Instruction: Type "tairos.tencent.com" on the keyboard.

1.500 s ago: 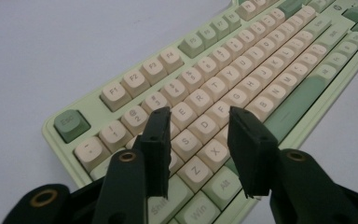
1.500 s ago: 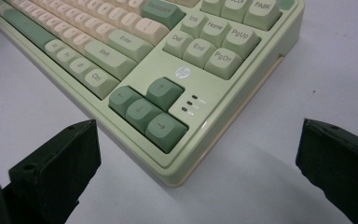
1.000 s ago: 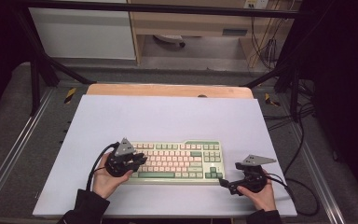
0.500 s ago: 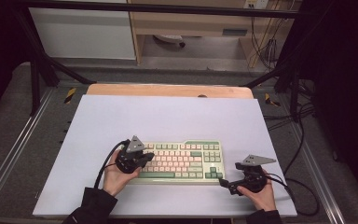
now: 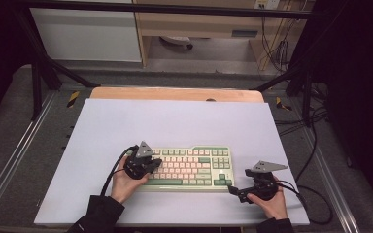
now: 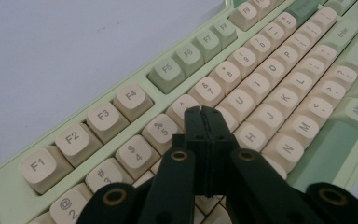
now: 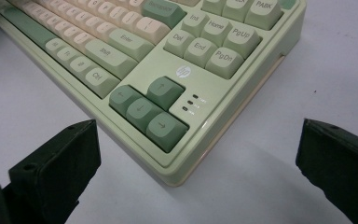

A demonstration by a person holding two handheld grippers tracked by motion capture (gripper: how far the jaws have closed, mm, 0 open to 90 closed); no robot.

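A pale green keyboard (image 5: 189, 167) with cream and green keys lies near the front of the white mat. My left gripper (image 5: 153, 165) hovers over its left half. In the left gripper view the keyboard (image 6: 270, 88) runs diagonally, and the left gripper (image 6: 201, 113) is shut with nothing in it, its tips just above the keys near 6 and Y. My right gripper (image 5: 233, 190) sits by the keyboard's front right corner. In the right gripper view it (image 7: 198, 128) stands wide open, its jaws on either side of the corner with the arrow keys (image 7: 144, 109).
The white mat (image 5: 175, 121) covers the table, with a wooden strip (image 5: 175, 93) along its far edge. Black cables (image 5: 315, 194) trail off the right side. Metal frame rails (image 5: 19, 150) run down the left and right of the table.
My left gripper has moved right, from the keyboard's left end to over its keys. The right gripper has stayed at the front right corner.
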